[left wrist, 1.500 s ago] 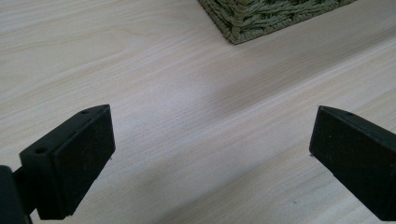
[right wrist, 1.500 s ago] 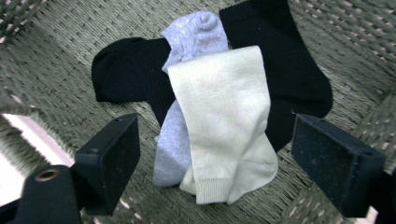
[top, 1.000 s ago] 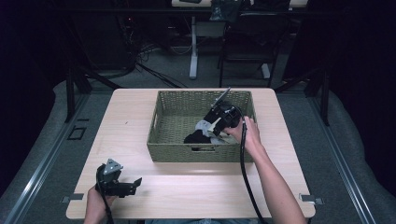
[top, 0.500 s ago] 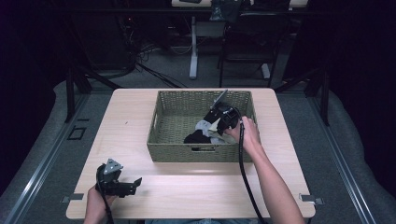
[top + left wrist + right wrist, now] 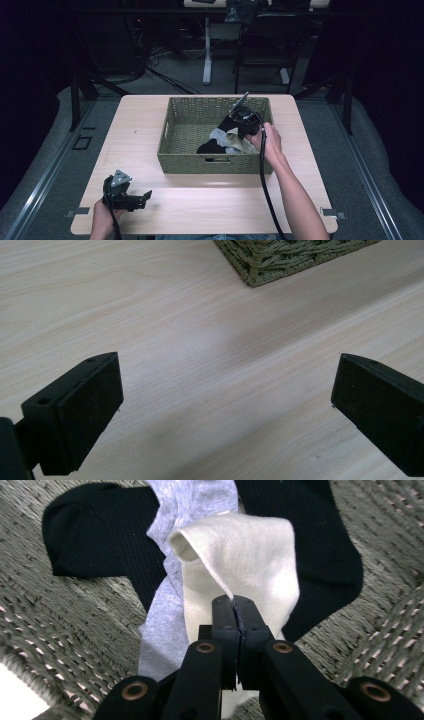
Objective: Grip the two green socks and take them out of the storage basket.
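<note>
Woven basket point(image 5: 187, 162) walls ring the right gripper point(image 5: 234, 605), just closed, pinching a cream sock point(image 5: 245, 565) atop grey sock point(image 5: 165, 630) and black sock point(image 5: 85, 530); left gripper point(image 5: 225, 400) gapes.

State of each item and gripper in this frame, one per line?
Cream sock: pinched by the right gripper, lying on the pile.
Grey sock: loose, under the cream one.
Black sock: flat at the bottom.
Basket: upright, open.
Right gripper: just closed on the cream sock.
Left gripper: open, empty.

A light wooden table point(image 5: 165, 120) stands on grey carpet point(image 5: 360, 150) — the room behind is dark. Beyond it, a white-legged desk point(image 5: 207, 55), a black chair point(image 5: 262, 45) and floor cables point(image 5: 160, 75).
</note>
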A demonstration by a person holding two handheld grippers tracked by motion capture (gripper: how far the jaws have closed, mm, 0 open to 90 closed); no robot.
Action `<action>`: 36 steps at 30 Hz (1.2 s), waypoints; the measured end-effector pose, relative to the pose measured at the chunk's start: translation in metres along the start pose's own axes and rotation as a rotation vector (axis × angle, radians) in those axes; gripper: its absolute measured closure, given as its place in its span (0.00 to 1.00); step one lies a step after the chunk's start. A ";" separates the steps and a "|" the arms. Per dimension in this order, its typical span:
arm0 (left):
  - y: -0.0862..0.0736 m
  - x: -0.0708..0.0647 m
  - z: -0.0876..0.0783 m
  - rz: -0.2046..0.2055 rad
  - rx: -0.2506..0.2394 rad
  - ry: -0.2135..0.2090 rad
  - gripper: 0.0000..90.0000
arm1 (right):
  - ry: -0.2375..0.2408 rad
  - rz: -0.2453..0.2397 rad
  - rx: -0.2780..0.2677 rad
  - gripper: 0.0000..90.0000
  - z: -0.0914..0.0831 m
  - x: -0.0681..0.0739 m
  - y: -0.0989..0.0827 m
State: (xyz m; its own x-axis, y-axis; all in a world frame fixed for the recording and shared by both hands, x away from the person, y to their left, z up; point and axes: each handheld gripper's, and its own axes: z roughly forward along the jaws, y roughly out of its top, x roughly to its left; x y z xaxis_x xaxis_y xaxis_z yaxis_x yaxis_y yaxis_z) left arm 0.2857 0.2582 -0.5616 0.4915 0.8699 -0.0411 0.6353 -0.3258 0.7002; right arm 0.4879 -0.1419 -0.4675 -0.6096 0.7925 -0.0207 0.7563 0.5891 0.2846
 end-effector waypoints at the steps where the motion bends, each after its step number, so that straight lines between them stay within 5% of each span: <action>1: 0.000 0.000 0.000 0.001 0.000 0.000 0.00 | 0.003 0.002 -0.005 0.99 -0.003 -0.001 0.000; 16: 0.000 0.000 0.000 -0.002 0.001 -0.002 0.00 | -0.013 0.034 -0.103 1.00 -0.047 -0.011 -0.001; 36: 0.001 0.000 0.001 -0.002 0.001 -0.002 0.00 | -0.006 0.048 -0.136 1.00 -0.092 -0.021 0.006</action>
State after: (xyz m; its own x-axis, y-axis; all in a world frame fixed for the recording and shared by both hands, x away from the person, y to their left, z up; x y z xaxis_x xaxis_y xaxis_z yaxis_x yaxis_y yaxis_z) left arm 0.2864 0.2577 -0.5617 0.4912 0.8699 -0.0436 0.6369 -0.3246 0.6993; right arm 0.4838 -0.1693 -0.3774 -0.5717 0.8204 -0.0099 0.7448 0.5240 0.4131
